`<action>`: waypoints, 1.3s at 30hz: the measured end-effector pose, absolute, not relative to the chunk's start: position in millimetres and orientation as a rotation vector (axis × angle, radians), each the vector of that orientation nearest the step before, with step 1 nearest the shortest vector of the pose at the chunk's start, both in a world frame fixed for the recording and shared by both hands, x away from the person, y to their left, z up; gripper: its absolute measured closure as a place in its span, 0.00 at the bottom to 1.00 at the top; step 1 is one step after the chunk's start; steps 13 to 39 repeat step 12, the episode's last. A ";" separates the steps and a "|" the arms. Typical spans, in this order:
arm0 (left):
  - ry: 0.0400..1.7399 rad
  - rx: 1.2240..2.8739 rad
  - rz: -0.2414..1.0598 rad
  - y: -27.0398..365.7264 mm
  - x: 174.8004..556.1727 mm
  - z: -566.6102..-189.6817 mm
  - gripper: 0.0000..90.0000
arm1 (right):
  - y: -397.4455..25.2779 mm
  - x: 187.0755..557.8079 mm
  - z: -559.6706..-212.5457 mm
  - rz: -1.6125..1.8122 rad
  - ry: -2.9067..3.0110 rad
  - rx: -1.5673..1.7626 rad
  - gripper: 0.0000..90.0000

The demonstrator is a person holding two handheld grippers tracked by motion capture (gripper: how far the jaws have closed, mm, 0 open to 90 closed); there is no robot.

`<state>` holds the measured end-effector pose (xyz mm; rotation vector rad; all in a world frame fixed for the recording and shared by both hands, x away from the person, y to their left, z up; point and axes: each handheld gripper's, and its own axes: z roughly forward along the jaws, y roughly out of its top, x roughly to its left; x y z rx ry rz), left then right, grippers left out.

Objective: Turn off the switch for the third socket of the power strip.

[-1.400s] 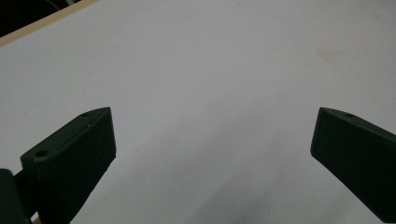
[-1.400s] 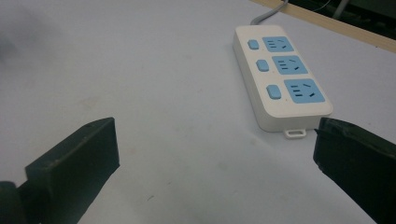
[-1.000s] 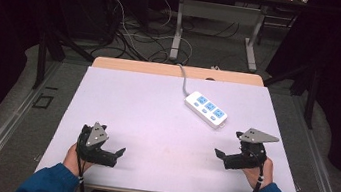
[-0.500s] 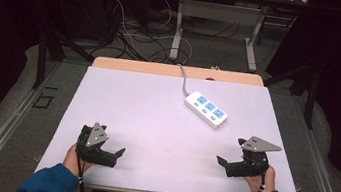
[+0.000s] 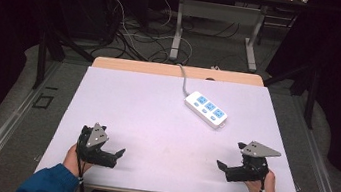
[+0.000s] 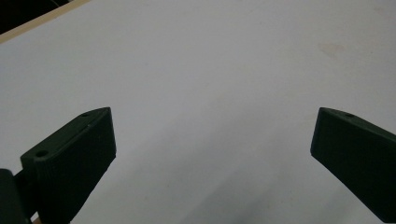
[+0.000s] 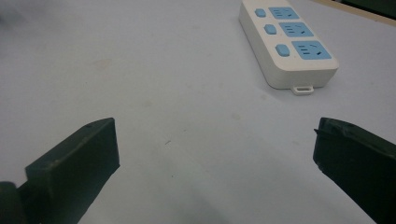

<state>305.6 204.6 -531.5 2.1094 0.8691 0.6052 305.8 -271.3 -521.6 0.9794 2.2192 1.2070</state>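
Note:
A white power strip (image 5: 206, 109) with three blue sockets lies on the pale table (image 5: 154, 124), right of centre toward the back; its grey cable runs off the far edge. In the right gripper view the power strip (image 7: 286, 42) sits ahead and to the right of the jaws. My left gripper (image 5: 117, 154) rests low at the table's front left, open and empty, its jaws wide apart over bare table (image 6: 210, 93). At the front right my right gripper (image 5: 223, 166) is held just above the surface, open with nothing between its fingers.
A wooden strip (image 5: 172, 70) borders the table's far edge. Beyond it, cables (image 5: 132, 30) and metal desk legs (image 5: 178, 26) stand on the dark floor. A person's blue sleeves (image 5: 50, 185) come in at the bottom.
My right gripper has drawn back toward the front edge and slightly right. The left gripper has stayed put.

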 end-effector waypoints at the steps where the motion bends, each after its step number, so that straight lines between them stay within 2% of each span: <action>1: 0.868 2.111 0.607 204.8 305.9 -531.6 0.00 | -271.9 306.0 -521.6 1.210 2.227 0.977 0.00; 39: 0.864 2.124 0.603 204.6 306.1 -531.8 0.00 | -271.9 307.9 -521.8 1.209 2.231 0.952 0.00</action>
